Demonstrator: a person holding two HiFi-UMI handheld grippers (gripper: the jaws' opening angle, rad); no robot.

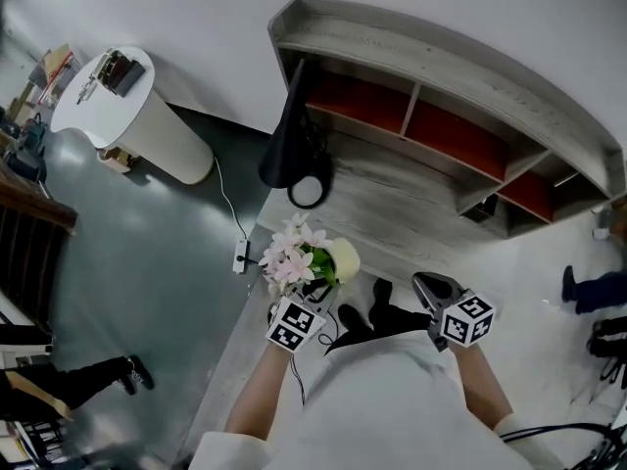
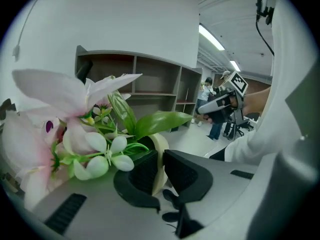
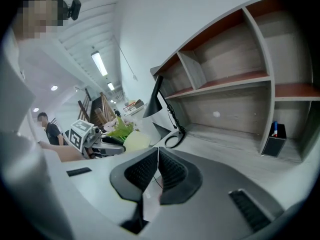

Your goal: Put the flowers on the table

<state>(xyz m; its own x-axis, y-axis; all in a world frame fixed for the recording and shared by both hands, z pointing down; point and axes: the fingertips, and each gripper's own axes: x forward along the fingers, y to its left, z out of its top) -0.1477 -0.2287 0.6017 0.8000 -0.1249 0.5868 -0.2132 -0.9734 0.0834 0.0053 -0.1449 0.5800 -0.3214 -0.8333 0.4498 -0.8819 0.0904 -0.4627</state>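
From the head view, the flowers point(image 1: 292, 251) sit in a small cream pot point(image 1: 344, 259). It is just on my side of the black lamp point(image 1: 292, 145), over the near edge of the table point(image 1: 421, 213). I can't tell whether the pot's base touches the wood. My left gripper point(image 1: 317, 290) reaches into the pot from below in the picture. My right gripper point(image 1: 423, 282) hangs well to the lamp's right and carries nothing.

In the left gripper view the jaws are clamped on the pot's thin rim, one pad inside and one outside. The pink and white blooms spill off to the left. I judge the load to be light but top-heavy. The rim looks smooth and stiff, so a one-sided pinch could let the pot swing or slide. The petals and leaves look too soft to grip, so the rim or the pot's wall is the place to hold.

In the right gripper view the jaws are pressed together with nothing between them. They point at the bare tabletop to the right of the lamp's base, below the shelf unit point(image 3: 235, 74).
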